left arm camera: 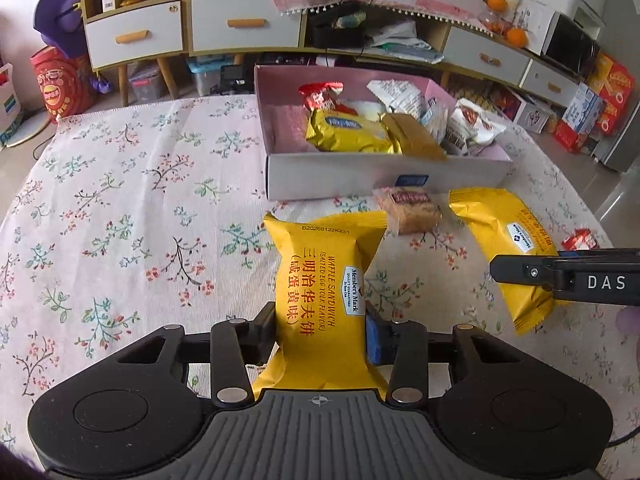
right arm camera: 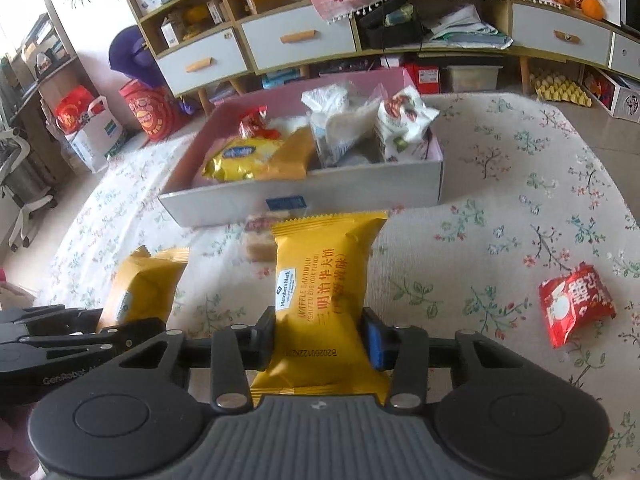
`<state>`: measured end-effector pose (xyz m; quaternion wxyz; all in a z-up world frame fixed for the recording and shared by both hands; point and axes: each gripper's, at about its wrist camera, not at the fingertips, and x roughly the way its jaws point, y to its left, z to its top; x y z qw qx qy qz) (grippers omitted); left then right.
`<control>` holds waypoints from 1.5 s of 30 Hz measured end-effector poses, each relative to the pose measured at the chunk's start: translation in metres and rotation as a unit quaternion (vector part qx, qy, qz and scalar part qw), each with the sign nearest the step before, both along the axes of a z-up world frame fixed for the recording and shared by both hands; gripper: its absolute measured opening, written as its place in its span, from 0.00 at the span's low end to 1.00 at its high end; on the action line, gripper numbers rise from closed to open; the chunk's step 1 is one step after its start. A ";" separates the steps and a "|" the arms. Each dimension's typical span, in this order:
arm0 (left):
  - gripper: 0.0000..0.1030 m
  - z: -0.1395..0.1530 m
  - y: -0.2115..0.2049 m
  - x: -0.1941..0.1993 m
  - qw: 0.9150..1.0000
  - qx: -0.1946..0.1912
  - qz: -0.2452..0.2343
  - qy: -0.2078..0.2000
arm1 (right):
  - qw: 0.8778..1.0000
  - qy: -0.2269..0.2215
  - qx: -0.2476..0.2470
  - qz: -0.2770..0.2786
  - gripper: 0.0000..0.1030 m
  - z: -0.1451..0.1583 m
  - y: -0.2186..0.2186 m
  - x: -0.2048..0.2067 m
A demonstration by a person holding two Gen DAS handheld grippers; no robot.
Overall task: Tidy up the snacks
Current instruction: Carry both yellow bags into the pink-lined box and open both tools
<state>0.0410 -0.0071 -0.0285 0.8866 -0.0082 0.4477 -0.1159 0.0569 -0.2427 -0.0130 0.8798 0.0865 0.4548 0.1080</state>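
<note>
On floral-cloth desk [left arm camera: 120, 200]: grey box [left arm camera: 384, 176] holding mixed snacks, drawer cabinet [left arm camera: 244, 24] behind. Before box: biscuit pack [left arm camera: 408, 208], red packet [right arm camera: 574, 304]. Left gripper [left arm camera: 320, 332] jaws clamp left waffle pack [left arm camera: 324, 276]; right gripper [right arm camera: 320, 332] jaws clamp right waffle pack [right arm camera: 324, 280].

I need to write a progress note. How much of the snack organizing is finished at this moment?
Done: several snacks already lie in the box, among them a gold packet and white packets.
In hand: the left gripper and the right gripper are each closed on a yellow waffle sandwich packet.
Left: a red packet and a small cake bar remain on the tablecloth.
</note>
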 end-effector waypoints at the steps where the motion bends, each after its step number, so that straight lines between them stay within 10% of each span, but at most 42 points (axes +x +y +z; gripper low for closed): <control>1: 0.38 0.002 0.001 0.001 1.000 -0.003 0.002 -0.001 | 1.000 -0.001 0.001 -0.002 0.27 0.002 -0.001 0.001; 22: 0.38 0.045 -0.011 0.083 0.996 -0.052 0.042 -0.055 | 0.995 -0.042 0.074 -0.047 0.27 0.042 -0.005 0.069; 45: 0.43 0.016 -0.018 0.170 0.992 -0.017 0.048 -0.112 | 0.992 -0.061 0.094 -0.058 0.33 0.023 0.011 0.162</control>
